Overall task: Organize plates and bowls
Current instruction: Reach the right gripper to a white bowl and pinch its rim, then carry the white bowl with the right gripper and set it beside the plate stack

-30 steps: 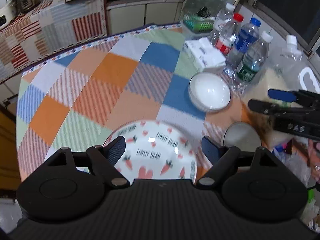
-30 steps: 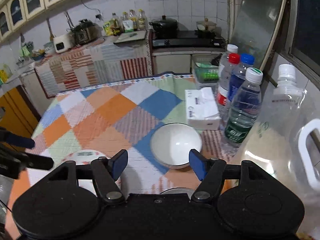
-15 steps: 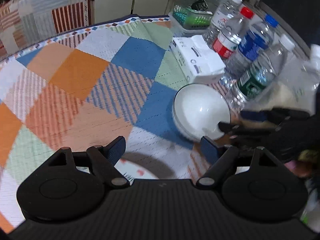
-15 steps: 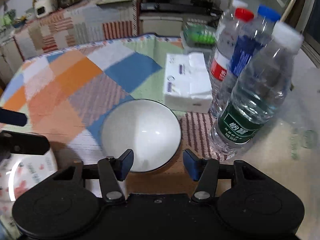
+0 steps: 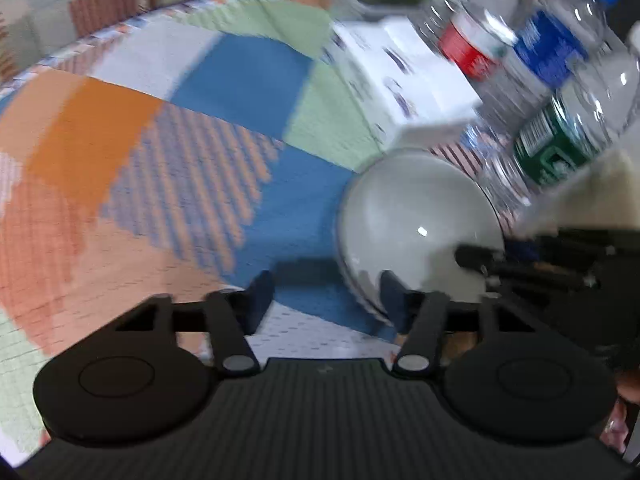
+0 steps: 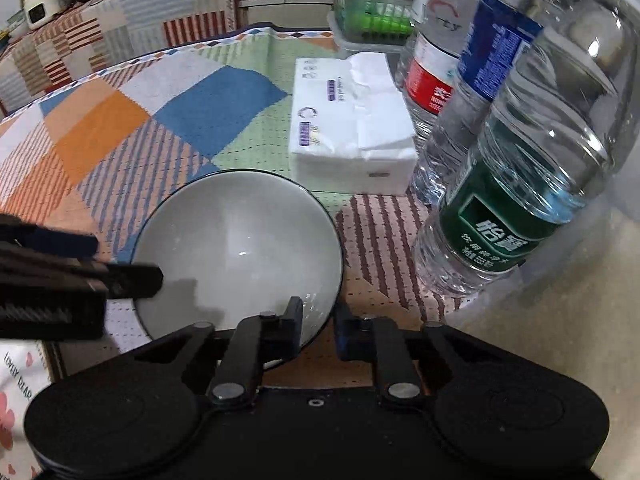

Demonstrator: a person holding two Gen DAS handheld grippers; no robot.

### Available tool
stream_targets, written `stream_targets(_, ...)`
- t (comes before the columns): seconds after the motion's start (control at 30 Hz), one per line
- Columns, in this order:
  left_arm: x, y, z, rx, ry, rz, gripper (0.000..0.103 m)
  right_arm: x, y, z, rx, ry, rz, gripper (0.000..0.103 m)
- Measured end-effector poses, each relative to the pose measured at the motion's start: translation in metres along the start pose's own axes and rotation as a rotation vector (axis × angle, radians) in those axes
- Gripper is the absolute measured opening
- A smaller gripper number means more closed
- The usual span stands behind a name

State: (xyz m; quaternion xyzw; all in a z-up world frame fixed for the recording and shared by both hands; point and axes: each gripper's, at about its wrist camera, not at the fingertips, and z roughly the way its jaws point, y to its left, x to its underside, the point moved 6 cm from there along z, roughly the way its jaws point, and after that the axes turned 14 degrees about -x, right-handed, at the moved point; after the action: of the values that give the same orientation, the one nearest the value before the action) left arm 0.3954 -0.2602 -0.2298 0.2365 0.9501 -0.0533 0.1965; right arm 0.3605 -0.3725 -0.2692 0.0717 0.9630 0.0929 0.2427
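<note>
A white bowl (image 6: pixel 240 240) with a dark rim stands on the chequered tablecloth. My right gripper (image 6: pixel 319 326) is shut on the bowl's near rim, one finger inside and one outside. My left gripper (image 5: pixel 326 300) comes in from the bowl's (image 5: pixel 416 224) left side. Its jaws are closing with the left rim between them, and the pads do not press on it. In the right wrist view the left gripper (image 6: pixel 120 258) has one finger over the bowl's inside. A plate (image 6: pixel 16 392) printed with carrots shows at the lower left edge.
A white tissue pack (image 6: pixel 348 128) lies just behind the bowl. Three water bottles (image 6: pixel 500 216) stand close on its right, and a green basket (image 6: pixel 372 12) sits behind them. The tablecloth (image 6: pixel 120 128) stretches away to the left, with a kitchen counter beyond it.
Both grippers came down and forward to the white bowl. The right jaws closed on its near rim. The left gripper left the carrot plate and its jaws narrowed around the bowl's left rim.
</note>
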Motion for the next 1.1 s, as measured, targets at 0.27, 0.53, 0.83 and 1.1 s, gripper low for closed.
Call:
stream_targets(0.27, 0.000, -0.008, 0.003, 0.034, 0.029, 0.019, 0.016, -0.005, -0.005, -0.001, -0.044, 0.016, 0.062, 0.013)
stream_targets(0.53, 0.002, 0.020, -0.027, 0.024, 0.003, 0.001, 0.015, -0.013, 0.013, -0.023, -0.138, -0.037, 0.099, 0.013)
stream_targets(0.83, 0.011, 0.074, -0.067, -0.005, 0.004, -0.035, 0.013, -0.034, 0.073, -0.041, -0.196, -0.032, 0.009, 0.014)
stream_targets(1.1, 0.024, 0.137, -0.092, -0.073, -0.008, -0.090, 0.013, -0.048, 0.141, -0.038, -0.248, -0.013, -0.092, 0.014)
